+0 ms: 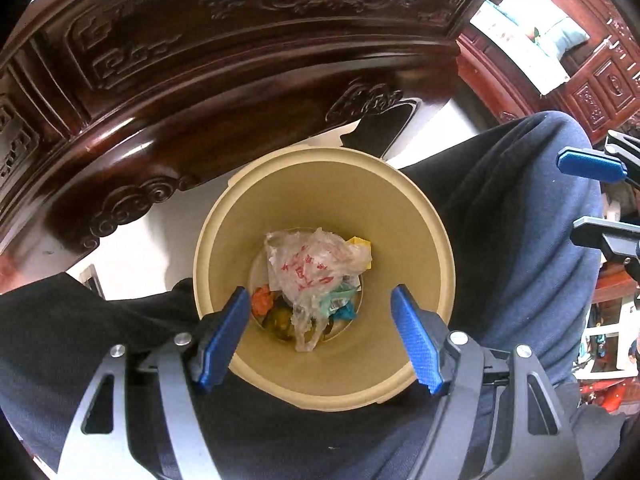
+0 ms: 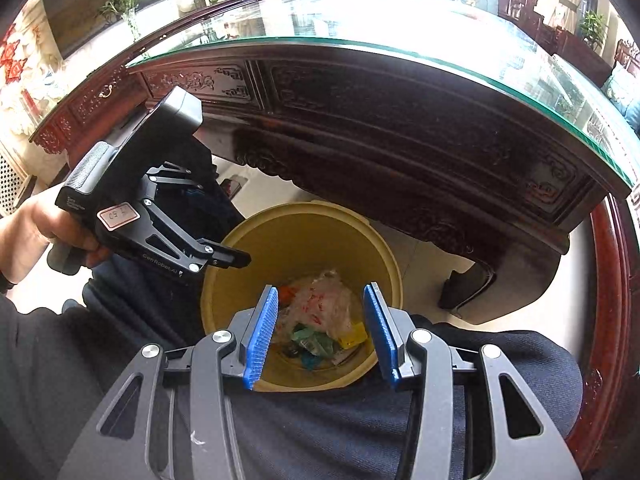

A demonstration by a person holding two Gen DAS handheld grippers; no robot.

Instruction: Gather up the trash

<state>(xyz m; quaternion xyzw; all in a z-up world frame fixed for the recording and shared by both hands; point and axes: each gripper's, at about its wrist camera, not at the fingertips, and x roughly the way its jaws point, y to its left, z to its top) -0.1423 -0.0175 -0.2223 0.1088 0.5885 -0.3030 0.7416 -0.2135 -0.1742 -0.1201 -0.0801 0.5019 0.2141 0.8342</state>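
Trash sitting in bin, both tongs released

Bin [image 1: 324, 208], tan plastic, stands on pale floor between the person's knees, just near of a dark carved worktop [image 2: 400, 120] with a glass top. Trash at the bottom: crumpled clear plastic bag [image 1: 316, 268] with red print on top, orange scrap [image 1: 262, 300] to its left, yellow piece [image 1: 362, 246] at far right, teal wrappers [image 1: 344, 312] near right. Left tongs [image 1: 320, 338] hover over the bin mouth, spread wide, nothing between the pads. Right tongs [image 2: 322, 334] likewise above the bin, parted, empty. Person's hand [image 2: 28, 236] grips the left tool's handle.
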